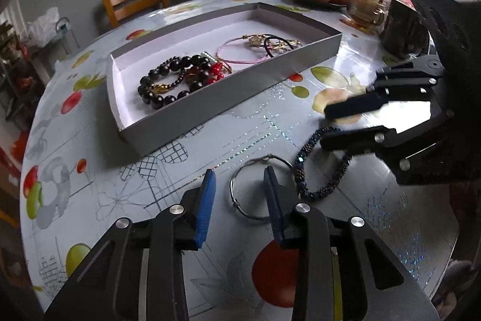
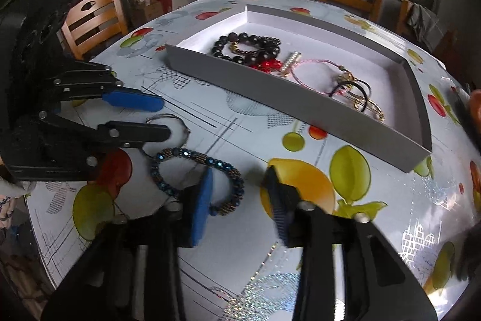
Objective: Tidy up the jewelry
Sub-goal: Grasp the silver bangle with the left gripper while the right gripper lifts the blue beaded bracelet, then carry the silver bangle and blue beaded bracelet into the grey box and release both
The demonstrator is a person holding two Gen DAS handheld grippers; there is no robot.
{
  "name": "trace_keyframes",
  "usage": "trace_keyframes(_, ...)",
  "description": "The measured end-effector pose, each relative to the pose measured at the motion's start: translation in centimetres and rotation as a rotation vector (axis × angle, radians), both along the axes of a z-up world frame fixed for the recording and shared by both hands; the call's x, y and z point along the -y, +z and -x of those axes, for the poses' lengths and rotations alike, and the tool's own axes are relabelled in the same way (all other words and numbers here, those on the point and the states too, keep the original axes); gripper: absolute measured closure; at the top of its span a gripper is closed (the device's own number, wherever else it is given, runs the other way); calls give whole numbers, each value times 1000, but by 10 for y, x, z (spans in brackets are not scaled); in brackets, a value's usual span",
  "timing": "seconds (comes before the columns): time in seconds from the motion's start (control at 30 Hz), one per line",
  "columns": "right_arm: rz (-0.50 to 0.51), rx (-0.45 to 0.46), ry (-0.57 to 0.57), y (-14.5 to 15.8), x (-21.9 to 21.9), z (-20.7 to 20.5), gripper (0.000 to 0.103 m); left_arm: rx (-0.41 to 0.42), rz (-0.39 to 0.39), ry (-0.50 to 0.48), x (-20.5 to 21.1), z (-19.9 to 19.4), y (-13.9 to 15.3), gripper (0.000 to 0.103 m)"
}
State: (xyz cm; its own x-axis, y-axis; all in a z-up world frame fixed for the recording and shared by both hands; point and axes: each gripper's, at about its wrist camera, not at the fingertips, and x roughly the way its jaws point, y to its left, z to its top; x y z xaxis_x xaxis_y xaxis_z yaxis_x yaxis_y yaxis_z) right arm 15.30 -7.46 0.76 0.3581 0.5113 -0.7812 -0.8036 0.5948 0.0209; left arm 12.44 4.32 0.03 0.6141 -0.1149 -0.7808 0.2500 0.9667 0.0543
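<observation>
Near strip: bare worktop [image 1: 228, 140] between grey tray [image 1: 228, 98] and the two loose bracelets.
Barrier: tray's near wall stands upright across the reach.
Tray interior: left end open; jewelry heaped centre and right.
Crowded spot: silver bangle [image 1: 255, 188] and blue beaded bracelet [image 1: 315, 167] just beside both grippers' fingers.
Far right: fruit plate [image 1: 318, 0], jars.

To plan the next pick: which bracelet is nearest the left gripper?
The plain silver bangle, lying partly between the left gripper fingers; the blue beaded bracelet lies farther right.
</observation>
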Motion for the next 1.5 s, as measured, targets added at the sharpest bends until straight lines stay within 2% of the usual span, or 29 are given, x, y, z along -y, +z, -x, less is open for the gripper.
trace_keyframes(0.03,-1,-1,1,0,-1,0,96,3,-2,3,0,0,0,78)
trace_keyframes(0.07,1,5,4,0,-1,1,96,5,-8,6,1,-1,0,89)
trace_keyframes(0.17,-2,7,-1,0,0,1,96,7,-4,10,0,-1,0,100)
trace_keyframes(0.5,-68,65,-33,35,9,-2,96,89,82,33,-9,6,35,100)
trace_keyframes(0.77,-103,106,-57,59,12,-12,96,133,76,37,-8,3,56,100)
trace_keyframes(1.13,-143,150,-76,87,8,-28,96,150,63,69,-17,-24,69,100)
trace_keyframes(1.5,-193,143,-84,104,-15,-54,96,154,92,176,-42,-68,64,100)
